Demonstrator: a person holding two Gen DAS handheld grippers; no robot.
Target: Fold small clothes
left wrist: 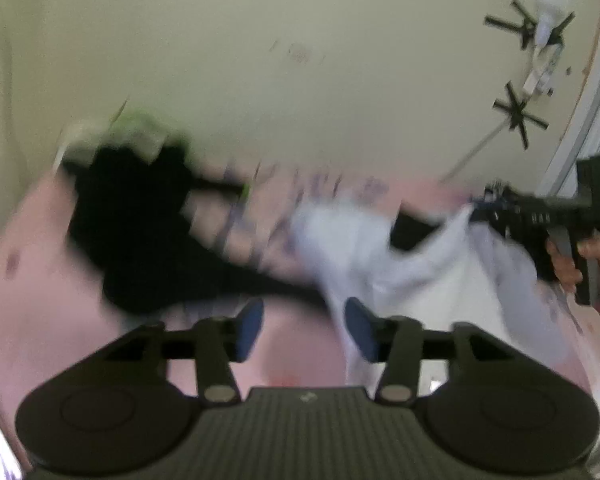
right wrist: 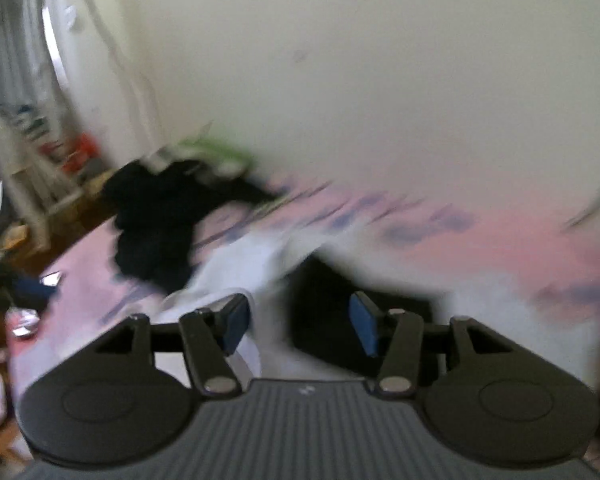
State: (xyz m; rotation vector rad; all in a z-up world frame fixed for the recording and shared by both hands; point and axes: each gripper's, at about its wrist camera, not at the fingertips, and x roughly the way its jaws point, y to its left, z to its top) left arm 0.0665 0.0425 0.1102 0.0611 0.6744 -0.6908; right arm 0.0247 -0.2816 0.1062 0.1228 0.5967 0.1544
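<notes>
The left gripper (left wrist: 302, 326) stands open, the white garment (left wrist: 352, 236) draped against its right pad. The right gripper (right wrist: 300, 322) is open too, the garment lying just ahead on the pink bed (right wrist: 500, 232).

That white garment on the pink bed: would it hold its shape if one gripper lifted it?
Probably not. The white garment lies crumpled in soft folds, so it looks floppy and would likely hang and droop. It seems thin, so probably light. On the bed it would likely bunch when pushed.

A home bedroom: pink bedsheet (right wrist: 500, 236), cluttered shelf (right wrist: 40, 148)
</notes>
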